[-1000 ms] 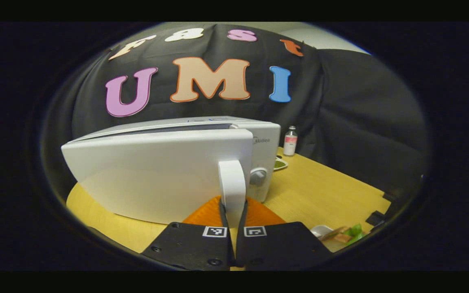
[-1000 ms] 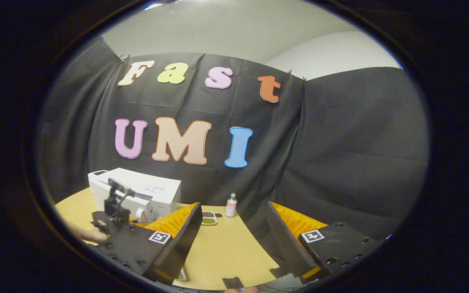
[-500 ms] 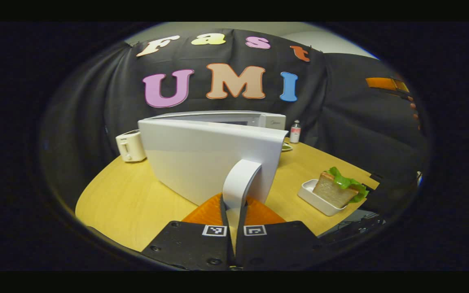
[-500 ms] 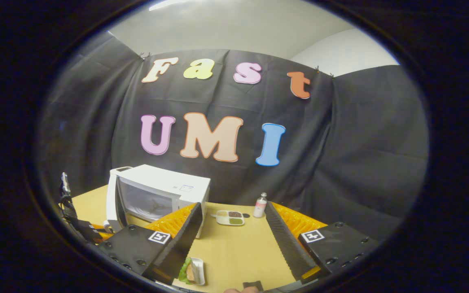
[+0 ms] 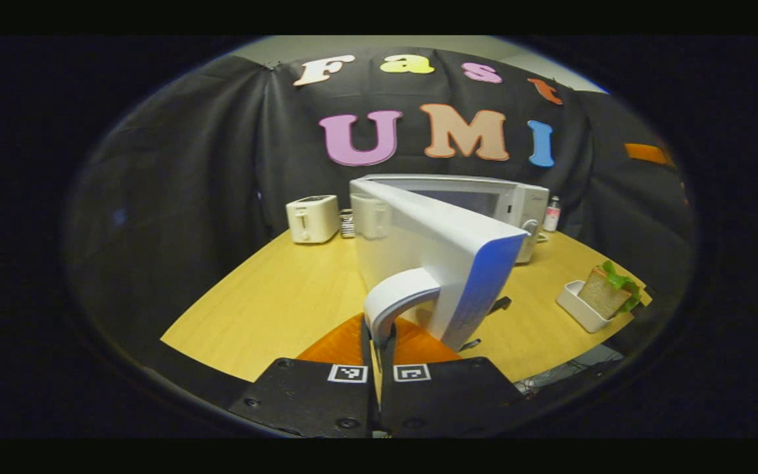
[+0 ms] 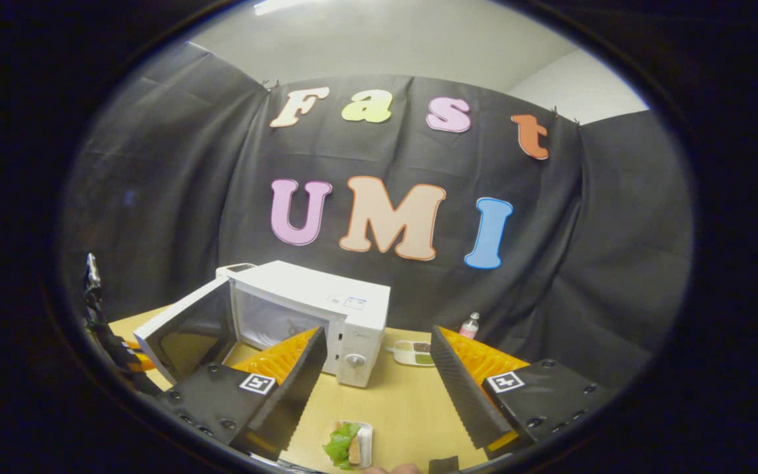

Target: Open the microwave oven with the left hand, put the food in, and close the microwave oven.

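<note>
The white microwave [image 5: 491, 194] stands on the wooden table with its door [image 5: 431, 243] swung wide open. My left gripper [image 5: 378, 331] is shut on the door's white curved handle [image 5: 395, 296]. The food is a sandwich with lettuce [image 5: 606, 293] in a small white tray at the right of the table. In the right gripper view the microwave [image 6: 346, 306] shows its cavity, and the open door [image 6: 185, 329] juts out to the left. My right gripper [image 6: 377, 333] hangs open and holds nothing, above the sandwich tray [image 6: 349, 444].
A white toaster [image 5: 313, 218] stands at the back left of the table [image 5: 274, 303]. A small bottle [image 6: 469, 326] and a divided dish [image 6: 412, 353] sit to the right of the microwave. The left gripper's body [image 6: 106, 336] is at the far left.
The left gripper has pulled the handle, and the door has swung from nearly closed to wide open. The right gripper has tilted downward, bringing the sandwich tray between its fingers in view.
</note>
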### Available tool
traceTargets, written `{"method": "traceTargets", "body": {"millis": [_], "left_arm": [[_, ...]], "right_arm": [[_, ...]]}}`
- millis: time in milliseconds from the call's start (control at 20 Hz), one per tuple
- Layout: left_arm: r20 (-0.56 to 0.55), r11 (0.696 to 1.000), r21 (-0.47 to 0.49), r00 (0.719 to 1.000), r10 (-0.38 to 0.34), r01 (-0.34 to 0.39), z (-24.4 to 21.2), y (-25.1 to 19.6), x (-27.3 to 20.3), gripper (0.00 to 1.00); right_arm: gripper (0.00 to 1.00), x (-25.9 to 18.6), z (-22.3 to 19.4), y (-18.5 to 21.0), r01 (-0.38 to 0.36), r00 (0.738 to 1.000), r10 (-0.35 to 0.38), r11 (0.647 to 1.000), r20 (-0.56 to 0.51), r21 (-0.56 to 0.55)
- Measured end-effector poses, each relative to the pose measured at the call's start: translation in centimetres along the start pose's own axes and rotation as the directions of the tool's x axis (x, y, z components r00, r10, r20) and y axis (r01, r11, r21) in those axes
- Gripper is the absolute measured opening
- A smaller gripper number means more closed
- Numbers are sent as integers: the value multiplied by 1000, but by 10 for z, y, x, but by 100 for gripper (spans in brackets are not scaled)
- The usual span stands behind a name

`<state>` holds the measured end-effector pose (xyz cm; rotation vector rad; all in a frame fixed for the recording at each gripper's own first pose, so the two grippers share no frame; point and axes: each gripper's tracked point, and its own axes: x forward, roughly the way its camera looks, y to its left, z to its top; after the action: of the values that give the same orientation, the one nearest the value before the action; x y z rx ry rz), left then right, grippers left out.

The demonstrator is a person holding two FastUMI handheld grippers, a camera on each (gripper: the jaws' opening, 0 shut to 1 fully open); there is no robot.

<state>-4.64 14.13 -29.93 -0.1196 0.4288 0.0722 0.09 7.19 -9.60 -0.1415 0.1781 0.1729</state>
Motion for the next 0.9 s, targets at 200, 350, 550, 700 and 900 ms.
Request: {"method": "traceTargets", "body": {"millis": [200, 350, 550, 700, 900], "left_arm": [[-8, 1000, -6, 1000, -9, 9, -4, 8, 0, 0], [-9, 1000, 5, 1000, -14, 14, -5, 10, -1, 0], [-24, 999, -13, 999, -47, 47, -5, 7, -2, 2], [-41, 999, -7, 998, -54, 54, -8, 6, 0, 26], [-43, 1000, 5, 999, -30, 30, -7, 9, 1, 48]], "right_arm": [[100, -2, -7, 0, -3, 1000, 3, 1000, -14, -5], [97, -5, -21, -1, 1, 999, -1, 1000, -36, -7], [97, -7, -59, 3, -2, 994, 2, 1000, -113, 3], [97, -8, -91, 4, 2, 985, -1, 1000, -173, 6], [98, -10, -134, 11, -19, 965, 20, 1000, -260, 5]]}}
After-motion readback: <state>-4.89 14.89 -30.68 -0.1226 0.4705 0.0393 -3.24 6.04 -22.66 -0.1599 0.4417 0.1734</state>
